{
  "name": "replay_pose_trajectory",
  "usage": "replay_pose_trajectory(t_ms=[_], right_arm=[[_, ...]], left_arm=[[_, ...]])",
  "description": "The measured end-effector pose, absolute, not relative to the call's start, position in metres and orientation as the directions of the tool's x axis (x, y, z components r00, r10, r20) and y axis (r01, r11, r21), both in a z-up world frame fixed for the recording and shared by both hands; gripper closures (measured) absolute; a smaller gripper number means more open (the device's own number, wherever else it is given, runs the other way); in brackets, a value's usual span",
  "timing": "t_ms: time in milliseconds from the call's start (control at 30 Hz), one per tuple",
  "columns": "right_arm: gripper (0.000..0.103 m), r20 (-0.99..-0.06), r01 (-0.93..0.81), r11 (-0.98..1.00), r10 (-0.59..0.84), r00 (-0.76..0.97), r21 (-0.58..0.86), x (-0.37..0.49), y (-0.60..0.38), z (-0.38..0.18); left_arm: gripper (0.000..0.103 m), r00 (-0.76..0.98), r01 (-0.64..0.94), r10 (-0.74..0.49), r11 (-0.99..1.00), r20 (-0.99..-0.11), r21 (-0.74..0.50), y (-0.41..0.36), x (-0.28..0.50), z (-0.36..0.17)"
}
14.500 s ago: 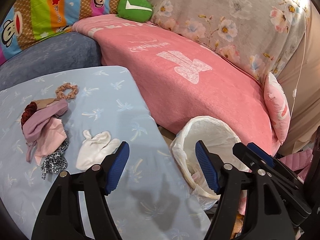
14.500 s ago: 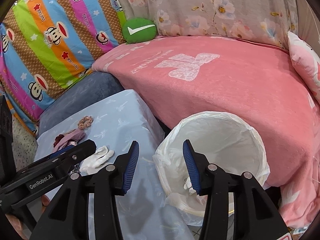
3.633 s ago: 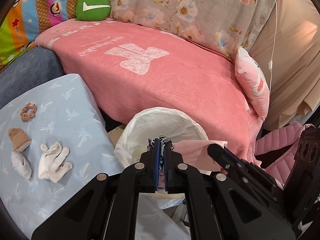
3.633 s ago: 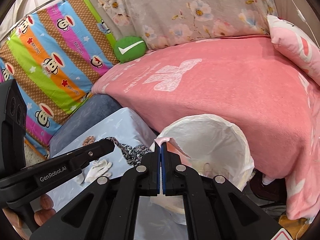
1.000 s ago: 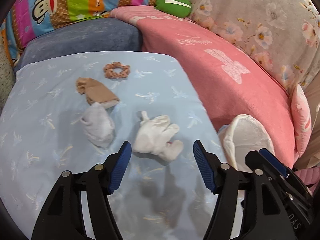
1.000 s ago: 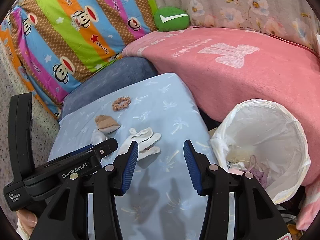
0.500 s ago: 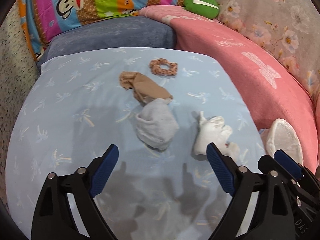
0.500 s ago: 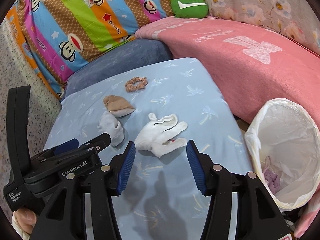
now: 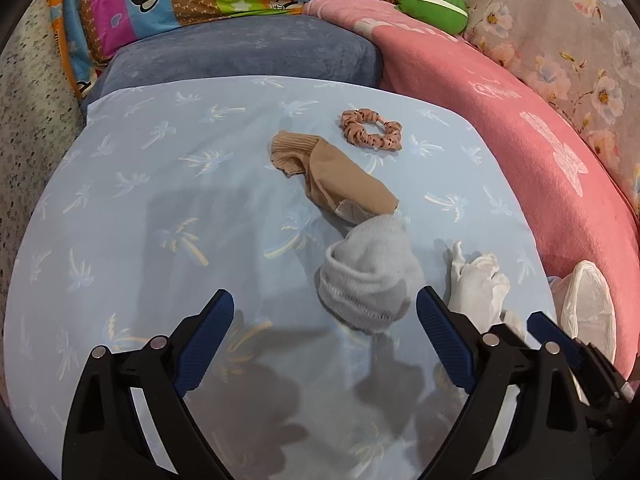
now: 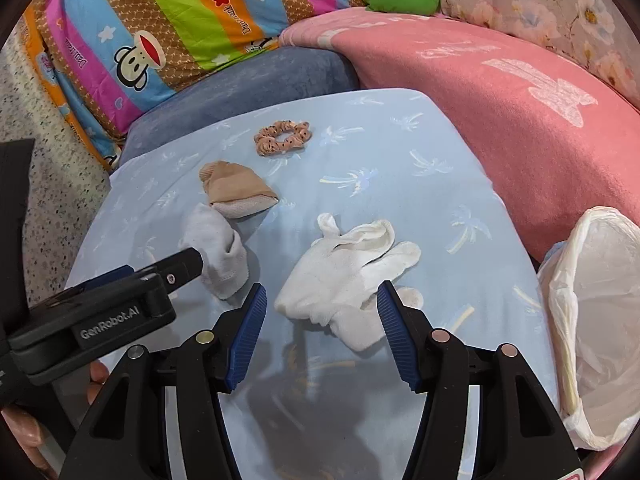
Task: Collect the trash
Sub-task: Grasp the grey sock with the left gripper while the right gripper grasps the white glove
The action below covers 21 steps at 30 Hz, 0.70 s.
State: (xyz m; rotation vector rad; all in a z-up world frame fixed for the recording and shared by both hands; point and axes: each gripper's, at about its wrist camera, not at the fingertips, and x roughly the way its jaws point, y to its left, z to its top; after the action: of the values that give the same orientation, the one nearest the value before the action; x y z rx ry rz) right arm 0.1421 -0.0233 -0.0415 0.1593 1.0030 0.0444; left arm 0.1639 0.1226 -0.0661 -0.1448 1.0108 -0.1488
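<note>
The right gripper (image 10: pixel 321 334) hangs with jaws wide apart over the white gloves (image 10: pixel 346 270) on the blue cloth (image 10: pixel 400 152), with the grey sock (image 10: pixel 220 250), tan sock (image 10: pixel 234 188), scrunchie (image 10: pixel 282 137) beyond and the bin bag (image 10: pixel 596 320) right.

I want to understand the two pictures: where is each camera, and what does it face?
Left wrist: sits on the left gripper, looks down at the grey sock between its open fingers.
Right wrist: sits on the right gripper, looks down at the white glove; its open fingers and the left gripper show.
Shared: both socks, scrunchie, glove, trash bag.
</note>
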Motion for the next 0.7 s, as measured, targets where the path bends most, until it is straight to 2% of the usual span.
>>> replay_pose_trajectory(t_ms=[367, 600, 700], right_arm=[[0.046, -0.866, 0.063, 0.985, 0.109, 0.489, 0.159, 0.159, -0.024, -0.073], [0.046, -0.864, 0.064, 0.986, 0.104, 0.492, 0.155, 0.160, -0.020, -0.079], [0.048, -0.863, 0.066, 0.986, 0.100, 0.496, 0.152, 0.158, -0.021, -0.080]], left_arm=[[0.013, 0.474, 0.050, -0.218, 0.974, -0.853, -0.222, 0.123, 0.183, -0.086], [0.014, 0.424, 0.043, -0.311, 0.945, -0.850, -0.324, 0.125, 0.187, -0.098], [0.021, 0.415, 0.047, -0.346, 0.932, -0.841, -0.360, 0.125, 0.184, -0.099]])
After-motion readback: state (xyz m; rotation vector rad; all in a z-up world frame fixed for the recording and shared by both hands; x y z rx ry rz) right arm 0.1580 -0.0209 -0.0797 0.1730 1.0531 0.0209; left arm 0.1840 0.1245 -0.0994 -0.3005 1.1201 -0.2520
